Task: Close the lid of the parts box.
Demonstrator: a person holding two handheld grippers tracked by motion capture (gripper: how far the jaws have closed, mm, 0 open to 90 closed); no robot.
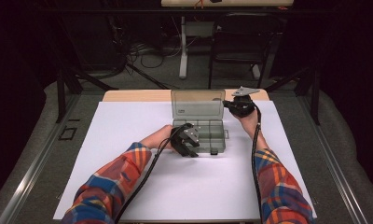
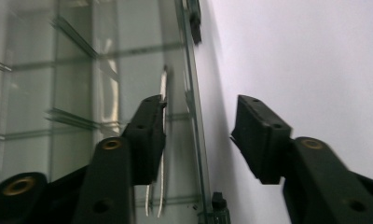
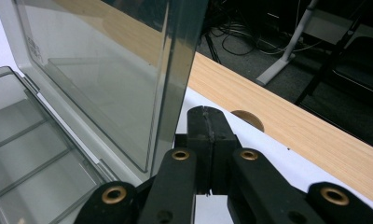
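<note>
The clear compartment box (image 1: pixel 199 129) is sitting open mid-tabletop (image 1: pixel 128 140), its lid (image 1: pixel 197 105) standing upright. Your left gripper (image 2: pixel 198 135) is straddling the box's front wall, jaws partly open and not pressing it. Your right gripper (image 3: pixel 208 135) is resting just beside the lid's edge, jaws closed on nothing.

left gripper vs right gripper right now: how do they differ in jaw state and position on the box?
The left gripper has its jaws apart, straddling the front wall of the clear box; the right gripper has its jaws pressed together with nothing between them. The left one sits at the box's near front edge; the right one sits beside the raised lid at its far right edge. Both have black jaws and are hand-held.
</note>
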